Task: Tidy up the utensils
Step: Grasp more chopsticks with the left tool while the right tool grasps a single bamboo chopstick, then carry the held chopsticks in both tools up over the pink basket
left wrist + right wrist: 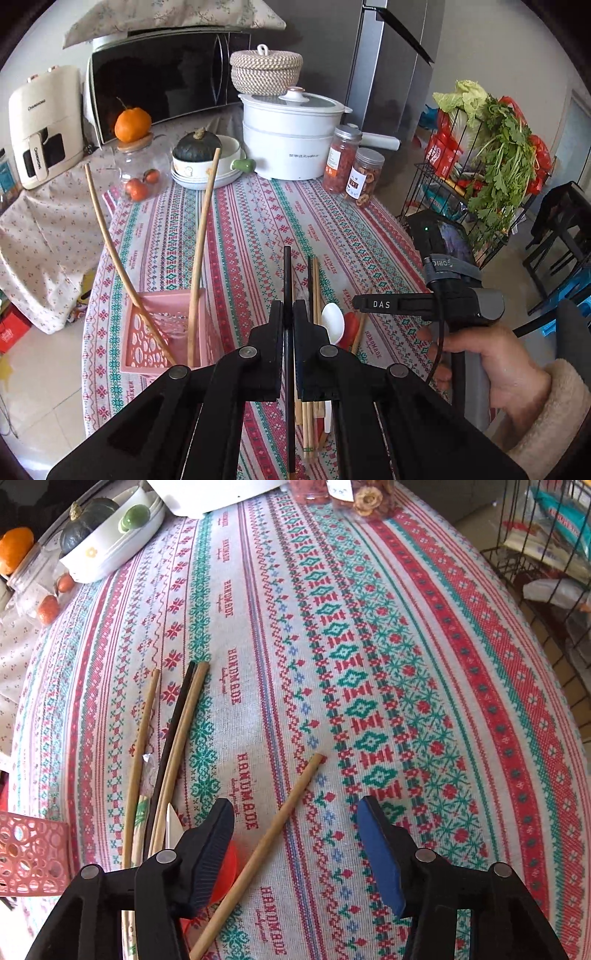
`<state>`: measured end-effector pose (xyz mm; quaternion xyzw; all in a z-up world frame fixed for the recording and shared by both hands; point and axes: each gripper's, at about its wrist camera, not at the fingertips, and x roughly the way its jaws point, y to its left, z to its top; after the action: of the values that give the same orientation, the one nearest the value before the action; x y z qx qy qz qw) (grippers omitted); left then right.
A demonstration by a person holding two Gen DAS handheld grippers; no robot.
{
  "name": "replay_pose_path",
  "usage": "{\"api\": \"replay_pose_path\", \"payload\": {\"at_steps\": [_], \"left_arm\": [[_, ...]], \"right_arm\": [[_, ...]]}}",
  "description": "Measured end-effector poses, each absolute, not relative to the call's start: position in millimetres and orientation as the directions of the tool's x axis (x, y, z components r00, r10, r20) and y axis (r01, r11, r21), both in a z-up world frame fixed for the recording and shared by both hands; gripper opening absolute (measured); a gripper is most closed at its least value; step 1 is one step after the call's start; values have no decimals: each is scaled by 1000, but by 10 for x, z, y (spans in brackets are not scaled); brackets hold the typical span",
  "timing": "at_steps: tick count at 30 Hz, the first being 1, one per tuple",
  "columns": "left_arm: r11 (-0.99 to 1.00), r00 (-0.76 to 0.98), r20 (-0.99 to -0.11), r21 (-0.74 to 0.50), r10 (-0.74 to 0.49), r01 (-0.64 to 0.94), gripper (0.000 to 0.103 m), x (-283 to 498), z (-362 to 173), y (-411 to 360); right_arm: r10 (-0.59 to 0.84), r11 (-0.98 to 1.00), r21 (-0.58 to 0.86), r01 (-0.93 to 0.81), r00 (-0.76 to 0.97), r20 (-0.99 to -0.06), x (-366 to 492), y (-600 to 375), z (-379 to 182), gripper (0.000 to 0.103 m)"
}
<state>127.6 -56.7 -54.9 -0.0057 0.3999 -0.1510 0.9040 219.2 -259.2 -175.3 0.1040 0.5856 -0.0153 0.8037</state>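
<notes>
In the left wrist view my left gripper (pixel 289 306) is shut on a black chopstick (pixel 287 269), held above the patterned tablecloth (pixel 251 229). To its left stands a pink basket (pixel 162 332) with two wooden chopsticks (pixel 199 236) leaning in it. More chopsticks (pixel 314 284), a white spoon (pixel 333 319) and a red spoon (pixel 351 328) lie on the cloth just beyond. My right gripper (pixel 295 845) points down at the cloth, jaws apart. A wooden chopstick (pixel 280 823) lies slantwise between its fingers without touching the pads. The red spoon (pixel 229 864) lies under its left finger.
At the back of the table stand a white electric pot (pixel 291 147), two food jars (pixel 347 162), a bowl with a dark squash (pixel 199 155) and a glass jar topped by an orange (pixel 133 125). A wire rack of greens (pixel 487 158) stands right of the table edge.
</notes>
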Motion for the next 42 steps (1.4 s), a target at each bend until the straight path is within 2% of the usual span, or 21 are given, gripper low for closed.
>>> {"api": "replay_pose_path", "payload": {"at_steps": [2, 5, 7, 15, 25, 36, 42], "left_arm": [[951, 630, -719, -157, -295, 265, 4, 1227, -556, -464], [948, 634, -710, -164, -305, 273, 5, 1156, -542, -331], [945, 630, -711, -173, -314, 276, 5, 1131, -552, -247], [944, 625, -709, -215, -326, 249, 4, 1098, -561, -18], [938, 674, -653, -220, -345, 267, 4, 946, -360, -7], [926, 744, -551, -219, -377, 307, 4, 709, 16, -28], [916, 779, -483, -240, -400, 321, 4, 613, 250, 23]], "right_arm": [[34, 988, 78, 132, 305, -952, 2186, -2504, -1764, 51], [-13, 992, 24, 121, 295, -955, 2149, -2434, -1769, 36], [-8, 993, 28, 118, 294, -956, 2122, -2422, -1766, 20], [65, 989, 105, 107, 329, -942, 2000, -2498, -1678, 6], [142, 982, 185, 29, 530, -836, 1598, -2475, -931, 5], [168, 980, 190, -57, 747, -643, 1123, -2374, -115, 5], [199, 974, 204, -100, 809, -554, 1029, -2320, 200, 5]]}}
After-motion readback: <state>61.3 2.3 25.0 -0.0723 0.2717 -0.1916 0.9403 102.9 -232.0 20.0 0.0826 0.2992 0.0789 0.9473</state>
